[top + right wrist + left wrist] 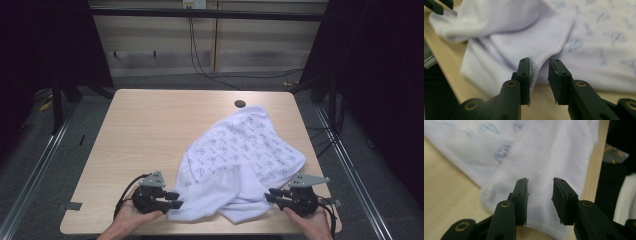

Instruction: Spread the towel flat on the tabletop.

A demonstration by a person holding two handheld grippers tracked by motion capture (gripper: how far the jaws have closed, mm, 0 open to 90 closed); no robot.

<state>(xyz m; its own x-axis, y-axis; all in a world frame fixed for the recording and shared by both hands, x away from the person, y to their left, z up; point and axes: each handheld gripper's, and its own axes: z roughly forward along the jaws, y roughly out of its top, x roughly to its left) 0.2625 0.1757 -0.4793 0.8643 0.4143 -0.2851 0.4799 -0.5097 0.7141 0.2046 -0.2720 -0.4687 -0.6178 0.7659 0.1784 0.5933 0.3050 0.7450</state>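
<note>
High view | left tongs (176, 200) spread at towel (240, 150) hem | right tongs (269, 195) spread, towel edge between

The towel (240, 155) is white, one face printed with small repeating blue motifs, the folded-over face plain white with a ribbed hem; the tabletop (160, 125) is pale wood grain with a dark round hole; both the left gripper (176, 200) and right gripper (268, 195) are black with grey top plates.
</note>
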